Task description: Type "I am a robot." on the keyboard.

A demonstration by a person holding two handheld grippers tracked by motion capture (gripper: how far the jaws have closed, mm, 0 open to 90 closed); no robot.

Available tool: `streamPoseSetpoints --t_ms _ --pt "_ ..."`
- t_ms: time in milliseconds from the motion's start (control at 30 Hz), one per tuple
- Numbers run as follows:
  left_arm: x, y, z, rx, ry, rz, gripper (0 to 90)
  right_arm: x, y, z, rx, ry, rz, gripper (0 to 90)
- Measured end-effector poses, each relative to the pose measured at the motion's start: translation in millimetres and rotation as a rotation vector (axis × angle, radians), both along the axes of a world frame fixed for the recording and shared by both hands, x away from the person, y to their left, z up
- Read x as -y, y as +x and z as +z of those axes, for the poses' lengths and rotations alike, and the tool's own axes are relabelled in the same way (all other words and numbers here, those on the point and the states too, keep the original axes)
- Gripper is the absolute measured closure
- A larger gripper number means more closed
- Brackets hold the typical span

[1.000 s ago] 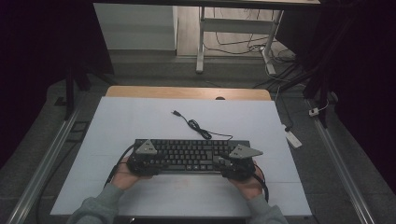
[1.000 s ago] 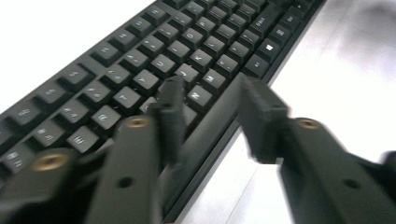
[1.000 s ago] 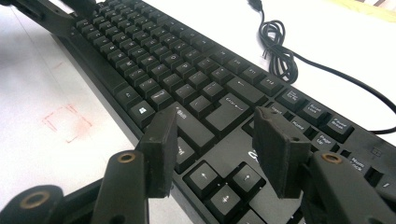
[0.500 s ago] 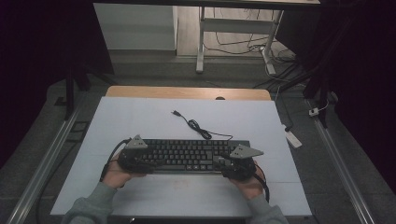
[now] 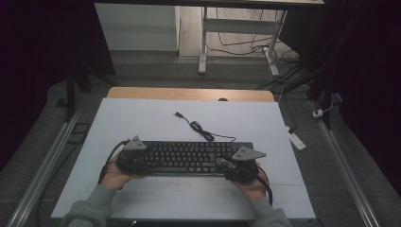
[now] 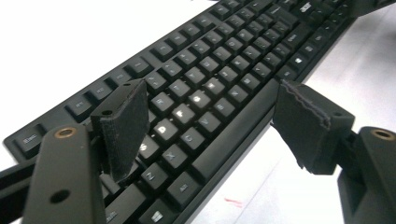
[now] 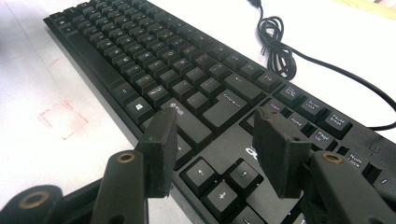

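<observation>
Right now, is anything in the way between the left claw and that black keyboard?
Nothing visible is. The left claw sits right over the keyboard at its left end, and its jaws have just been opening, standing apart with the keyboard's front edge between them. No pad presses on it.

Both hand-held grippers [image 5: 135, 161] [image 5: 241, 168] open

The person wears grey long sleeves with ribbed cuffs. Each hand carries black tongs: the left tongs [image 5: 135, 161] and right tongs [image 5: 241, 168] each bear a grey three-cornered plate on top and trail a black cable. Up close, the arms are flat black bars with brass-ringed screw holes, ending in blocky black pads [image 6: 122, 126] with rough, worn edges.
</observation>
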State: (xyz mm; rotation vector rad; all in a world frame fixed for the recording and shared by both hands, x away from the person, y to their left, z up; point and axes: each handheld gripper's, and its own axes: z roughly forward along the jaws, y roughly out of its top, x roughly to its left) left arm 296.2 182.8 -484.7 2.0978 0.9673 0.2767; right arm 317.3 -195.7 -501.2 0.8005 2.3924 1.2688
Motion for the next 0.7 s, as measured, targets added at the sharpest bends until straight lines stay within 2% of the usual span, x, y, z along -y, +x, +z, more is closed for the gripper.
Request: streamPoseSetpoints --t_ms 200,700 --pt "-4.4 1.3 -0.2 0.000 0.001 0.015 27.9 0.0 0.1 -0.1 -0.001 -0.002 0.000 50.2" --pt "-20.4 8.3 -8.6 -0.021 0.039 0.119 33.7 -0.2 0.3 -0.7 -0.002 -0.010 -0.001 50.1"
